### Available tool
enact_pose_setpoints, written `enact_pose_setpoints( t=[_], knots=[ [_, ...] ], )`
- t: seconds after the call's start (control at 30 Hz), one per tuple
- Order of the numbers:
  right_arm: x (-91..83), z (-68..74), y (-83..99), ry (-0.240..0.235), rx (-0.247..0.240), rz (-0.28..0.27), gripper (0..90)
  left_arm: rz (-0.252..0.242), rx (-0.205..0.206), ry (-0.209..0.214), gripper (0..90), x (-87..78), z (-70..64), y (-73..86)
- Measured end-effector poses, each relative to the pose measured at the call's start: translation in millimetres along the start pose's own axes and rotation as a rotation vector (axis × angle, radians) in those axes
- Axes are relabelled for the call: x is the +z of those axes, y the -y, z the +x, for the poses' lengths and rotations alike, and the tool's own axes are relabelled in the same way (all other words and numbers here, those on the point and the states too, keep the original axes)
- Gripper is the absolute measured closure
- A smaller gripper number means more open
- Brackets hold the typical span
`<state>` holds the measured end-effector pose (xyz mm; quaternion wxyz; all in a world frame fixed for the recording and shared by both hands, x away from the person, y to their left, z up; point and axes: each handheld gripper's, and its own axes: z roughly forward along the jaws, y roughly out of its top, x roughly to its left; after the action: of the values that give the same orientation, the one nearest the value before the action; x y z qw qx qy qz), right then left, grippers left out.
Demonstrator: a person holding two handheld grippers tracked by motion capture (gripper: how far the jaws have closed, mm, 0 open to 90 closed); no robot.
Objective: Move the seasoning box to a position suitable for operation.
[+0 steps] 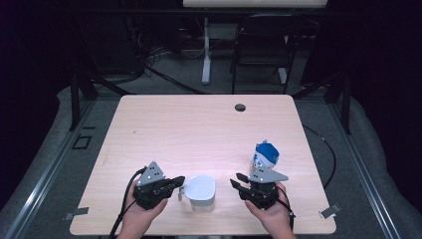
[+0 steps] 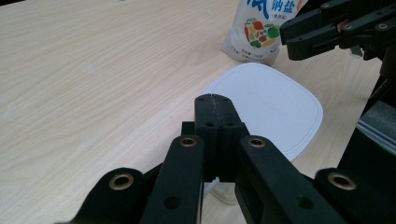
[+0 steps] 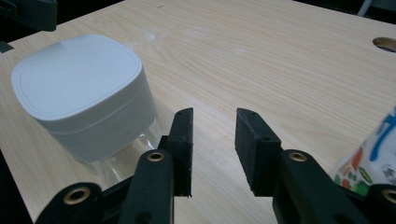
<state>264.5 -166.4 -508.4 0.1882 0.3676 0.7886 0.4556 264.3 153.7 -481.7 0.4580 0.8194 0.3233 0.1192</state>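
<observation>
Pale wood counter (image 1: 199, 129), person's two hands entering from the near edge in the high view. Left hand-held gripper (image 1: 180, 187) lies low at the near left, jaws pointing right toward the white lidded container (image 1: 202, 190); from above its tips reach the container's left edge. In the left gripper view the two jaws are pressed flat together with no gap between them, tips just over the near rim of the container (image 2: 275, 107); whether anything thin is pinched between them cannot be told. Container is square with rounded corners, white lid on, sitting upright near the front edge of the counter, between the two grippers. Right hand-held gripper (image 1: 238, 180) sits at the near right, jaws pointing left toward the container and clear of it. In the right gripper view its jaws stand apart with bare counter between them, nothing held; container (image 3: 79, 88) to their left, close but not touching. Blue-and-white printed pouch (image 1: 263, 158) stands upright just behind the right gripper; its lower corner shows at the right gripper view's edge (image 3: 373, 163), and it stands beyond the container in the left gripper view (image 2: 259, 32).
</observation>
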Motion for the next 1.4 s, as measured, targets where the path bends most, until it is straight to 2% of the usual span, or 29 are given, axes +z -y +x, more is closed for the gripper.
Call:
enact_pose_setpoints(
  t=[0.17, 0.33, 0.4, 0.53, 0.63, 0.8, 0.83, 1.0, 1.4],
  knots=[
    [8.8, 4.5, -1.6, -0.01, 0.003, 0.007, 72.2, 0.005, -0.01, 0.018, 90.0, 0.3, 1.9, -2.8],
    [11.9, 7.2, -1.6, -0.021, -0.007, 0.004, 74.5, 0.005, -0.004, 0.049, 90.0, 0.9, -0.6, -5.0],
    [12.6, 7.8, -1.0, -0.024, -0.004, 0.0, 75.0, 0.013, 0.008, 0.043, 90.0, 1.3, -1.8, -5.0],
    [13.7, 11.4, 0.7, -0.013, -0.038, 0.019, 77.6, 0.013, 0.027, 0.028, 90.0, 1.1, -5.2, -3.7],
    [10.3, 14.6, 2.5, -0.029, -0.038, 0.014, 81.5, 0.01, 0.047, 0.002, 90.0, 2.4, -6.3, -1.2],
    [6.5, 17.2, 2.0, -0.052, -0.029, 0.011, 87.9, 0.013, 0.045, 0.004, 90.0, 5.6, -5.9, 1.6],
    [5.6, 20.6, 1.6, -0.059, -0.04, 0.013, 89.9, 0.015, 0.05, 0.003, 90.0, 6.9, -6.3, 2.4],
    [6.1, 25.5, 1.7, -0.067, -0.061, 0.024, 90.0, 0.015, 0.053, 0.004, 90.0, 7.0, -6.9, 2.6],
    [5.4, 31.3, 1.6, -0.105, -0.071, 0.032, 89.9, 0.0, 0.052, 0.004, 90.0, 7.5, -7.8, 4.5]
  ],
)
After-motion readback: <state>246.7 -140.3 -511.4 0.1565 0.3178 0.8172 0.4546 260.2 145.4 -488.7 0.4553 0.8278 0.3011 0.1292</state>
